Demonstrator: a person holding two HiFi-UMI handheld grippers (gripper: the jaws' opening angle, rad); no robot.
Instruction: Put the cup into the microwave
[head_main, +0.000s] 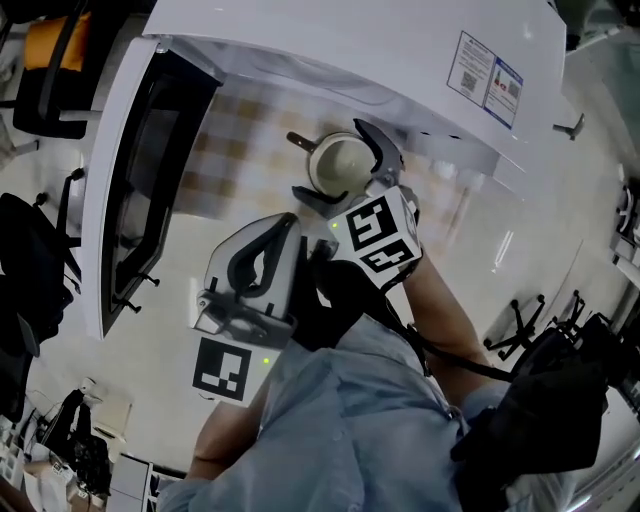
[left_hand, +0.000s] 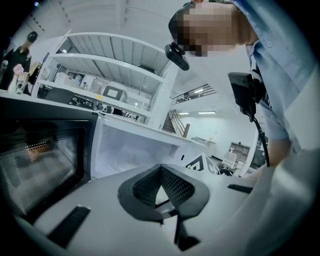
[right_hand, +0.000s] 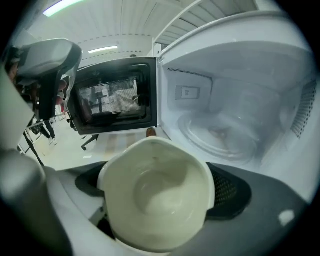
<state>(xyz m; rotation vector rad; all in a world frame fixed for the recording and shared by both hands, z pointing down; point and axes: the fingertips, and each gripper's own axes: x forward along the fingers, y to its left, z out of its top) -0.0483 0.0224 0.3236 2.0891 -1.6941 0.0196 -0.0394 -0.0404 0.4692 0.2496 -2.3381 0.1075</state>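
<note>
Right gripper (head_main: 347, 168): jaws clamped on both sides of cream cup (right_hand: 157, 192). Cup upright, held just in front of open microwave (right_hand: 240, 100), not yet inside. Door (head_main: 140, 180) swung wide at left. Left gripper (left_hand: 161, 172): jaws pressed together, nothing between them.

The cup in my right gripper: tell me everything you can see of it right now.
The cup is cream-white and smooth, ceramic by its look, with a round mouth and a thick rim, and it is empty. A small brown handle juts from the side away from the gripper. The right gripper is shut on it, with the dark fingers pressing opposite sides of its wall. It hangs in the air before the open microwave, not yet inside, touching nothing else that shows.
</note>
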